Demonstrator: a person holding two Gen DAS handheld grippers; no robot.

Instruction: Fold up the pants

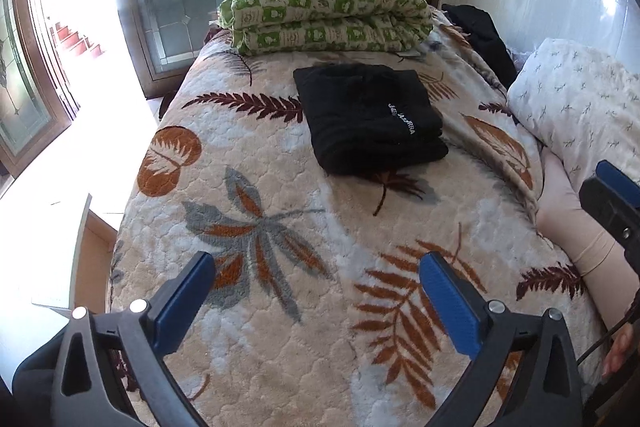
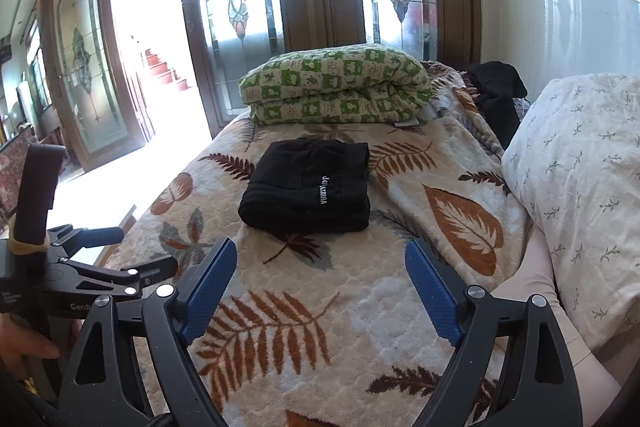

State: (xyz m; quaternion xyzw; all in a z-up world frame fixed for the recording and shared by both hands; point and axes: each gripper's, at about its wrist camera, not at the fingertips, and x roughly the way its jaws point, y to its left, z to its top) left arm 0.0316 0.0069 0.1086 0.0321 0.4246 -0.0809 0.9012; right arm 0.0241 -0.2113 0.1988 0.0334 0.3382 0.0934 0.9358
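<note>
- The black pants (image 1: 370, 119) lie folded into a compact packet on the leaf-patterned blanket (image 1: 304, 307) of the bed, in front of the green quilt (image 1: 326, 15).
- From both grippers the packet is ahead and well apart; its longer side seems to run across the view (the white lettering runs the other way).
- The left gripper (image 1: 316, 303) has its jaws wide apart, with nothing between them.
- The right gripper (image 2: 320, 291) is also spread and empty.
- Both point downward over the near blanket; neither looks clearly nearer.
- In my judgement the folding is finished.
</note>
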